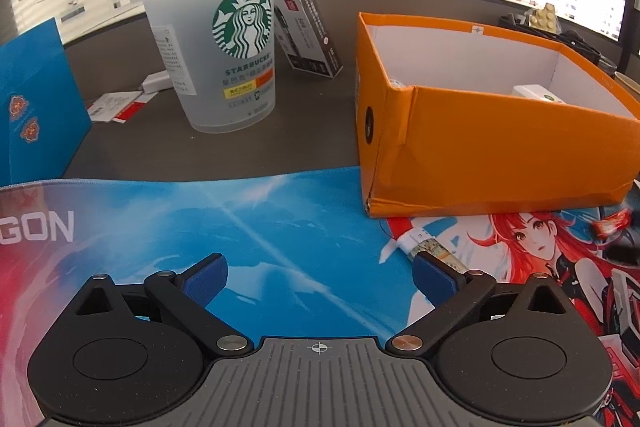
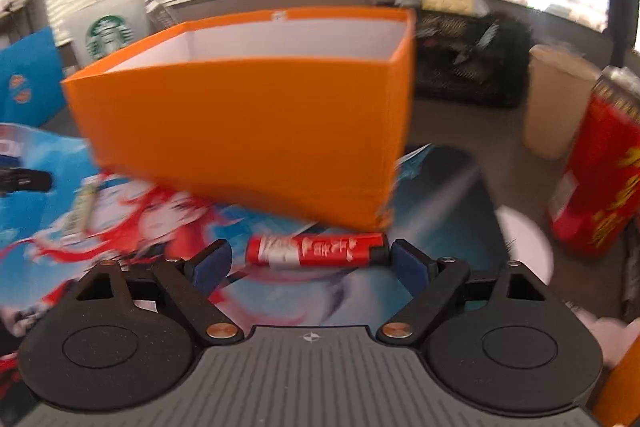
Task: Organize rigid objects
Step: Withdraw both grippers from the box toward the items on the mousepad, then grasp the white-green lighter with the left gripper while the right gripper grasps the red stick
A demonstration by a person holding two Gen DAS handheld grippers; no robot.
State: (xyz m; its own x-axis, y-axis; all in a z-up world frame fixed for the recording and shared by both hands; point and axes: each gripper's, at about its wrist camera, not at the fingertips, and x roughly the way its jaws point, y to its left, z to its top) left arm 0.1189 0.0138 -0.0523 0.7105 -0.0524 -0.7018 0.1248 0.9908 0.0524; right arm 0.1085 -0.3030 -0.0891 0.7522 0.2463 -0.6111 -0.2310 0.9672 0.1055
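A red lighter (image 2: 316,250) lies crosswise on the printed desk mat (image 2: 280,299), just in front of the orange box (image 2: 248,123). My right gripper (image 2: 310,263) is open around it; the right pad (image 2: 408,267) is almost at the lighter's black end and the left pad stands clear. In the left wrist view my left gripper (image 1: 320,279) is open with nothing between its fingers. A small white-capped stick (image 1: 428,247) lies by its right fingertip. The orange box (image 1: 480,147) stands open ahead on the right, with a white item (image 1: 538,94) inside. The lighter (image 1: 612,223) shows blurred at the right edge.
A frosted Starbucks cup (image 1: 224,51) and a black carton (image 1: 308,31) stand behind the mat (image 1: 240,227), a blue folder (image 1: 36,99) at the left. In the right wrist view a red can (image 2: 596,163), a beige cup (image 2: 556,99) and a black basket (image 2: 468,59) crowd the right side.
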